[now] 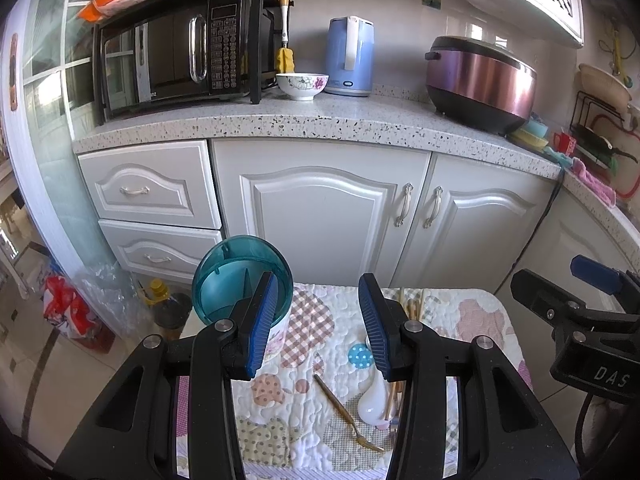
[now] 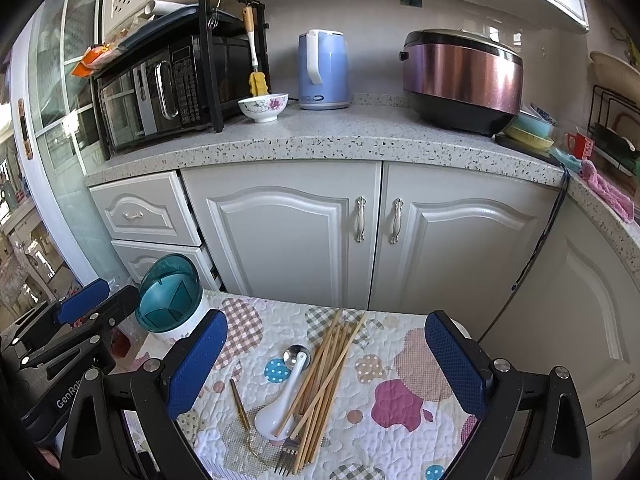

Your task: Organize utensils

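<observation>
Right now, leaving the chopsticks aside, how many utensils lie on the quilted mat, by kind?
Spoons: 2, the white spoon and the metal spoon
Forks: 2, the gold fork and the silver fork
Total: 4

Table point(image 2: 400, 432) stands in front of the cabinets point(image 2: 280, 232), counter point(image 2: 320, 140) above them. Holder point(image 2: 170, 304) at the table's far-left corner, leaning, divided inside. Chopsticks point(image 2: 328, 364) bundled mid-table, running near to far. Ceramic spoon point(image 2: 280, 404) just left of them, partly under some sticks; metal spoon point(image 2: 295, 354) touching its handle end. Small fork point(image 2: 240, 404) left of the ceramic spoon, apart. Another fork point(image 2: 286, 460) at the chopsticks' near end. On the counter, left to right: microwave point(image 2: 160, 92), bowl point(image 2: 263, 107), kettle point(image 2: 323, 70), rice cooker point(image 2: 462, 80).
</observation>
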